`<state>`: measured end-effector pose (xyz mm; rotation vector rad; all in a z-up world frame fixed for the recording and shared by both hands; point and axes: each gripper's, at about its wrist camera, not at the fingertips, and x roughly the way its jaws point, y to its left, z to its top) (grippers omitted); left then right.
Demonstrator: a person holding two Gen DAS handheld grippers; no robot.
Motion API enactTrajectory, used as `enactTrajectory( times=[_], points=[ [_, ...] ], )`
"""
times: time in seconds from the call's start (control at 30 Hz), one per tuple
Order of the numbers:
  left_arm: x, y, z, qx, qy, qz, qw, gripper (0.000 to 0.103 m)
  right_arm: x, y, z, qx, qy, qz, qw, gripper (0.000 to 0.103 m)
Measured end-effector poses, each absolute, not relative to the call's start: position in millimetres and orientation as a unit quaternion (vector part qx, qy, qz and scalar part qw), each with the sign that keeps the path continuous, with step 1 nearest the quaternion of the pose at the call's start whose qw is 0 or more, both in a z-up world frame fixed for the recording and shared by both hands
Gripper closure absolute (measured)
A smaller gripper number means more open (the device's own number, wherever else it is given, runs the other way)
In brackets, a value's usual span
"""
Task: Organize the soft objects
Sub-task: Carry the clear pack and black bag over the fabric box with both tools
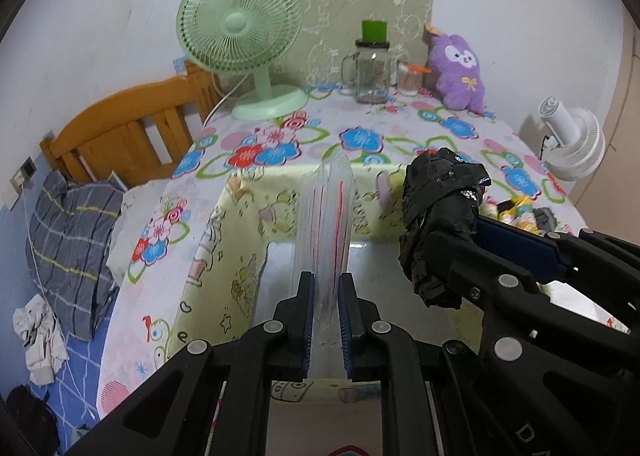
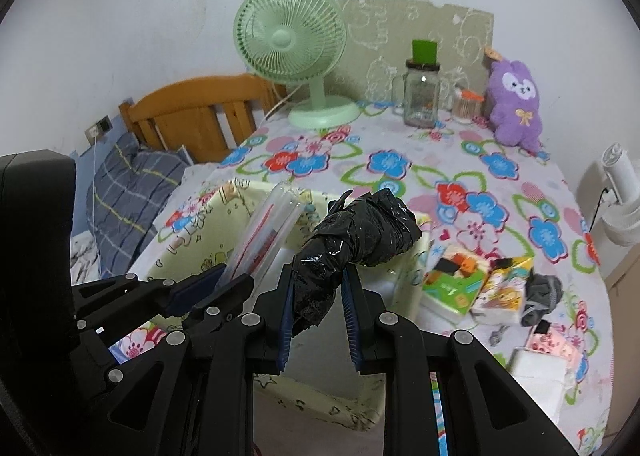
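Between right tongs, crumpled glossy black bag

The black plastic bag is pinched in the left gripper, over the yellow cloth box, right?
Not quite: the right gripper pinches the black plastic bag, as the right wrist view shows. The left gripper grips a clear plastic roll. Both are over the yellow cloth box.

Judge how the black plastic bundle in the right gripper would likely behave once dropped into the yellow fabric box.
The black plastic bundle looks crumpled and dented where clamped, so probably soft and light. Its lumpy shape suggests it would settle rather than roll in the box.
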<state>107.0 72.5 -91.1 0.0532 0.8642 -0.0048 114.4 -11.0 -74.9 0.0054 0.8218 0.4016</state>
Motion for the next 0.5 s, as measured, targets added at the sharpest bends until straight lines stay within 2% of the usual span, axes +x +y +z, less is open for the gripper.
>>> enactTrajectory(
  times=[0.5],
  points=[
    [127.2,75.2,-114.3,0.013,0.454,-0.004,0.891,0.092,141.1,-6.2,-107.2,0.013,0.434,0.194,0.880,0.077]
  ],
)
